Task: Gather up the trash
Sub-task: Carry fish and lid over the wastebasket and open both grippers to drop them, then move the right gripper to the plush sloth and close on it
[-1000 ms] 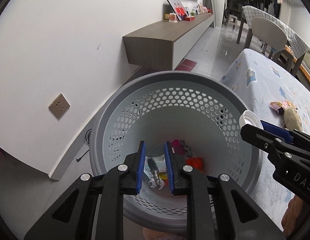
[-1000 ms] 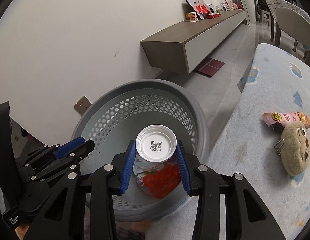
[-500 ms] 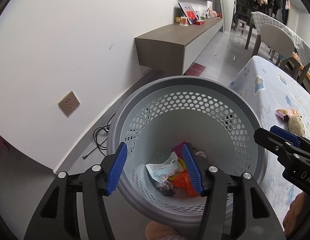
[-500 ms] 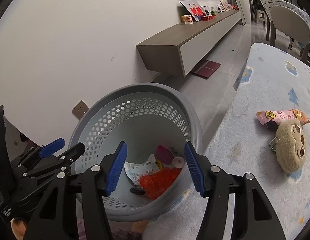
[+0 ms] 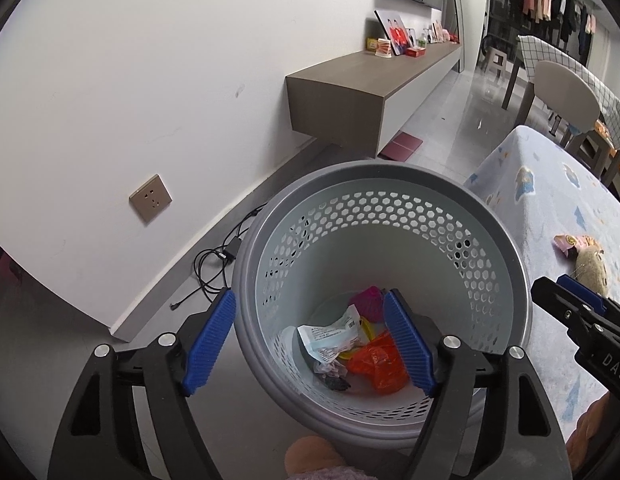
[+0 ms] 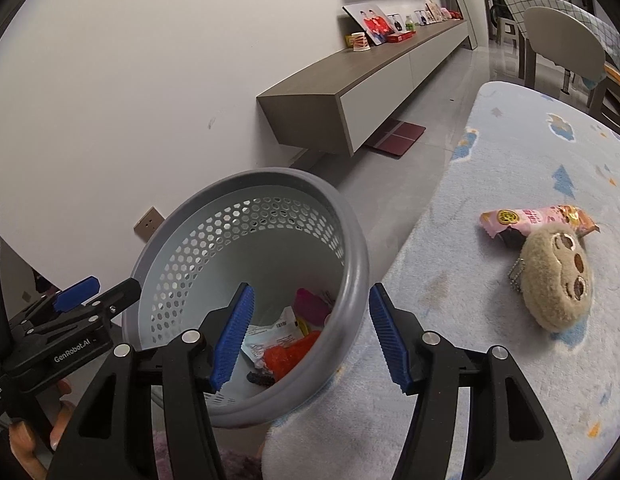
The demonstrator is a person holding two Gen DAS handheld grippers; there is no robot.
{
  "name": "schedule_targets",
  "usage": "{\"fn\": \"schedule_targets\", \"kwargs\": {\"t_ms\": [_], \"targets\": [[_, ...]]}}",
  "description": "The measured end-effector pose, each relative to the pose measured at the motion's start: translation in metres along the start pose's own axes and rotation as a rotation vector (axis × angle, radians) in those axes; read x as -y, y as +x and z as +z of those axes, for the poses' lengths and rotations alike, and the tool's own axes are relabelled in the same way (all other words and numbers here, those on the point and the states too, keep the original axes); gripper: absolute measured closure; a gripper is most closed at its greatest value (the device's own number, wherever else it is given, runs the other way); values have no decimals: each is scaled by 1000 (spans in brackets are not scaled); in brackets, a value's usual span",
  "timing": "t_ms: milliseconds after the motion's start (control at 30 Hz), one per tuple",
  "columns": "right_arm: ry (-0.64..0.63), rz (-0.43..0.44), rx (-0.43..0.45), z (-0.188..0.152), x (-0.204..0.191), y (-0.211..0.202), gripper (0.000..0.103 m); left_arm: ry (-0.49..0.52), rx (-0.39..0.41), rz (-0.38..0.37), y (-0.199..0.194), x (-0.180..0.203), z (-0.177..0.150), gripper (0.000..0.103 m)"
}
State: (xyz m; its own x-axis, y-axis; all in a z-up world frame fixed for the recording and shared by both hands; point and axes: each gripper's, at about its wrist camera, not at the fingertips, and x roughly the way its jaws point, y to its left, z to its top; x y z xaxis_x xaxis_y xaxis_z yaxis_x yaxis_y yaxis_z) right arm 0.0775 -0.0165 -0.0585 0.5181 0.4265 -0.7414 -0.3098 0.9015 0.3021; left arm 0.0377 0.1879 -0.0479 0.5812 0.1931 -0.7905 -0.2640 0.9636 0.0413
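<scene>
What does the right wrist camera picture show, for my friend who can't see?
The open, empty right gripper hovers over a grey perforated basket holding wrappers. Right, a pink snack packet and plush sloth lie on the blue blanket.

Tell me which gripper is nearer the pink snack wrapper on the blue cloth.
Right. The right gripper hangs over the basket's cloth-side rim, nearer the pink snack wrapper. The left gripper hangs over the basket, farther away.

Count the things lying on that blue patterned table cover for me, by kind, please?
Pink snack wrapper: 1
Plush sloth keychain toy: 1
Total: 2

Both lie on the table cover, touching each other, beside the grey basket.
</scene>
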Motion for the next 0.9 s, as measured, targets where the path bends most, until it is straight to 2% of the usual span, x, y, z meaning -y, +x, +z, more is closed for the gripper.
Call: {"fn": "schedule_targets", "kwargs": {"t_ms": [300,467,900], "targets": [[61,7,31,2,17,-16,45,30,28,-26,-11,11,8,28],[64,9,79,3,21,-33,44,63,27,-30,-13,22,9,28],[108,-33,100,0,60,-58,43,83,41,-75,-24,57,12,27]]}}
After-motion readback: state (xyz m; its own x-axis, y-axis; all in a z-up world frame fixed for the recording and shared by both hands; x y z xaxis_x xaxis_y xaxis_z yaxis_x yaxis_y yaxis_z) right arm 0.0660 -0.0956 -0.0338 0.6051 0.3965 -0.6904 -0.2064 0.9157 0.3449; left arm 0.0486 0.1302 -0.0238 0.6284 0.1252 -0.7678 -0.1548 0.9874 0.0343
